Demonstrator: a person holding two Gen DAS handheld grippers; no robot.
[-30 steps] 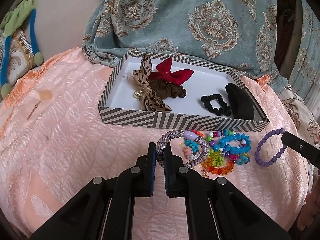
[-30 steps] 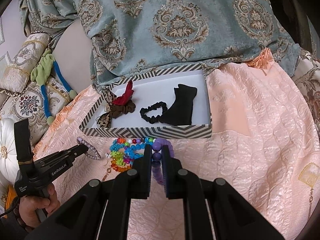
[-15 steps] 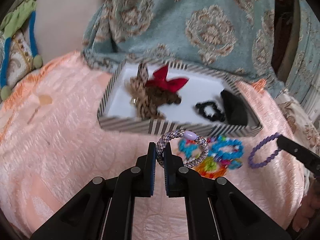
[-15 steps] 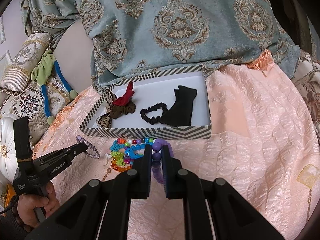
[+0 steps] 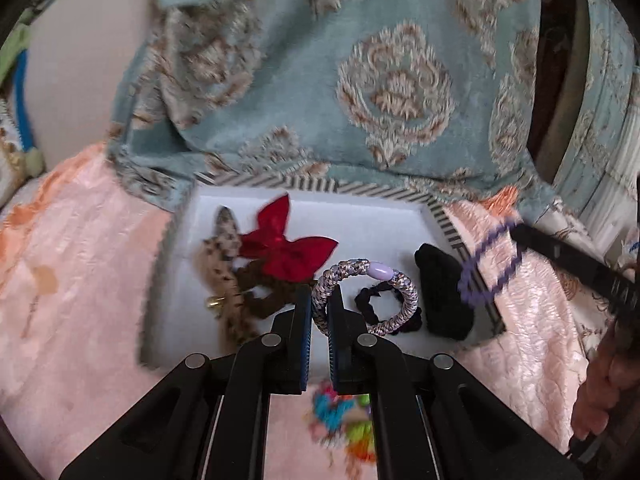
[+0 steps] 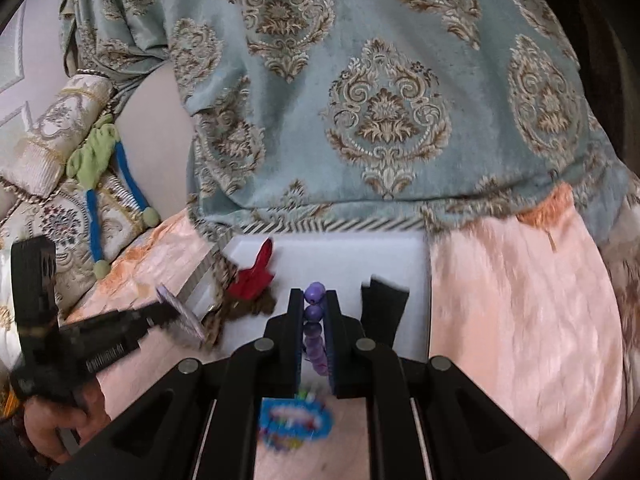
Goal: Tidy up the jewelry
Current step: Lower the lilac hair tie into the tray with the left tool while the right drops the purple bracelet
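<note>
My left gripper point(image 5: 319, 300) is shut on a braided grey-pink hair tie point(image 5: 402, 304) with a lilac bead, held in the air above the striped box point(image 5: 280, 182). My right gripper point(image 6: 314, 304) is shut on a purple bead bracelet point(image 6: 314, 326), also over the box point(image 6: 360, 252); the bracelet shows in the left wrist view point(image 5: 490, 268) too. The white box floor holds a red bow point(image 5: 288, 248), a leopard-print bow point(image 5: 224, 256), a black scrunchie point(image 5: 370, 300) and a black cloth piece point(image 5: 444, 292).
A pile of colourful bead bracelets point(image 5: 340, 412) lies on the peach bedspread point(image 5: 80, 280) below my grippers. A teal patterned blanket point(image 5: 360, 80) hangs behind the box. Cushions point(image 6: 52, 184) are at the left.
Both grippers have lifted their loops off the bedspread and moved forward over the box. The bead pile now lies behind and below the fingers.
</note>
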